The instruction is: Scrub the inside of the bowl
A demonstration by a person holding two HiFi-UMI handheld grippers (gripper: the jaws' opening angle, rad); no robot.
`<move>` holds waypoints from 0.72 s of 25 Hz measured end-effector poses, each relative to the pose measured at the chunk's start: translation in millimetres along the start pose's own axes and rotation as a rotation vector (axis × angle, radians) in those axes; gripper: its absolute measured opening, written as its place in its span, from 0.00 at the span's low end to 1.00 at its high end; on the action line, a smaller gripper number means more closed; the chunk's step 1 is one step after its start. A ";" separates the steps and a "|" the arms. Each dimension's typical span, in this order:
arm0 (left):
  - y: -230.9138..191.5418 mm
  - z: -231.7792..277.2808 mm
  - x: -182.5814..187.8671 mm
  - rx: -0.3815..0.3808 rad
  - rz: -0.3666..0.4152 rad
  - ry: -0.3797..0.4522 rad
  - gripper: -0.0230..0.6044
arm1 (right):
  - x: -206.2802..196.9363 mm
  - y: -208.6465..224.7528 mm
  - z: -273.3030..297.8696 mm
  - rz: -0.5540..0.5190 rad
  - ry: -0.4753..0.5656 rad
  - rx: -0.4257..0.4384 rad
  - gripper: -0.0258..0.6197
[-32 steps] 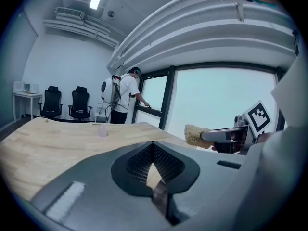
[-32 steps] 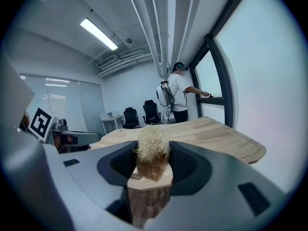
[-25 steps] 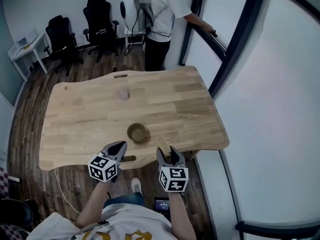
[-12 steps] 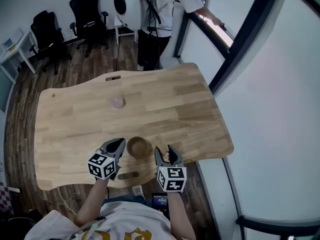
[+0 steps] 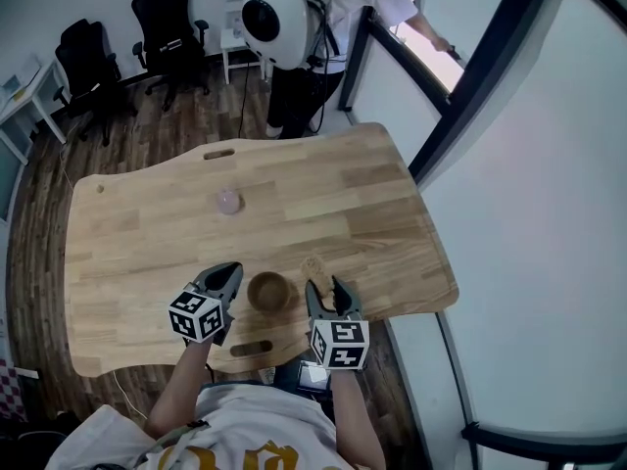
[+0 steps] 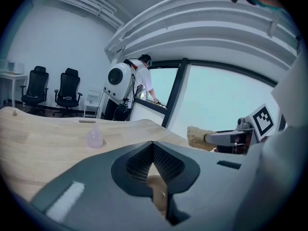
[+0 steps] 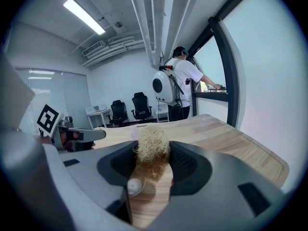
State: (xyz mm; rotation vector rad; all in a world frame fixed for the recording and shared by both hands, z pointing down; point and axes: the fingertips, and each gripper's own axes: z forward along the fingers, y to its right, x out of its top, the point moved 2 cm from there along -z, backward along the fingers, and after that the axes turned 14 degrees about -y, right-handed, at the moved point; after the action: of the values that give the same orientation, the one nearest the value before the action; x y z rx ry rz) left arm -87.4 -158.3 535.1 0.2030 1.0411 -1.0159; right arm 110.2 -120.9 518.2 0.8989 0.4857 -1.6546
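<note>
A small brown wooden bowl stands near the front edge of the wooden table, between my two grippers. My left gripper is just left of the bowl and apart from it, jaws shut with nothing seen held; through the gap below its fingertips a tan part of the bowl shows. My right gripper is just right of the bowl, shut on a tan fibrous scrubber, which sticks out past the jaws and also shows as a tan tuft, the scrubber.
A small pale pink object sits mid-table beyond the bowl. A slot is cut in the table near the front edge. A person with a white round backpack stands past the far edge. Office chairs stand at the back left.
Both grippers have moved forward from the table's front edge and now flank the bowl. The head view has shifted, and the person at the back has turned slightly.
</note>
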 end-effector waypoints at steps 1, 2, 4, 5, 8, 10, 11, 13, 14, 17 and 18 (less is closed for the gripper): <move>-0.7 1.2 2.1 0.003 0.001 -0.001 0.04 | 3.4 1.0 1.7 -0.003 0.007 0.005 0.33; -1.8 1.9 4.3 0.010 0.002 0.001 0.04 | 6.7 1.1 3.9 -0.007 0.014 0.011 0.33; -3.9 3.4 8.1 0.026 0.003 0.008 0.04 | 11.6 0.6 8.3 -0.017 0.025 0.026 0.32; -3.9 4.5 9.1 0.032 0.004 0.010 0.04 | 12.7 0.8 10.1 -0.022 0.026 0.034 0.33; -4.1 6.1 8.1 0.049 0.000 0.009 0.04 | 10.6 0.0 15.2 -0.031 0.010 0.062 0.32; -5.4 6.9 4.6 0.053 -0.008 0.000 0.04 | 6.0 -2.0 18.1 -0.034 -0.004 0.077 0.32; -5.2 7.3 2.0 0.051 -0.012 -0.004 0.04 | 3.1 -2.6 19.7 -0.036 -0.011 0.083 0.33; -4.2 8.2 -4.7 0.043 -0.021 -0.009 0.04 | -3.3 -2.9 24.0 -0.034 -0.026 0.095 0.33; -4.2 9.4 -8.6 0.041 -0.025 -0.014 0.04 | -6.2 -2.9 26.6 -0.032 -0.033 0.100 0.33; -5.4 16.1 -20.7 0.033 -0.037 -0.051 0.04 | -12.9 -5.9 32.8 -0.036 -0.054 0.118 0.33; -5.2 18.9 -24.5 0.025 -0.043 -0.065 0.04 | -15.4 -8.0 34.5 -0.041 -0.063 0.126 0.33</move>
State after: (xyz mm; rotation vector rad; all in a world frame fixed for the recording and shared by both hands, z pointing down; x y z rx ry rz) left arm -82.7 -157.3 566.1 0.1673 0.9777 -1.0683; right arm 93.2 -133.7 550.4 0.9304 0.3619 -1.7612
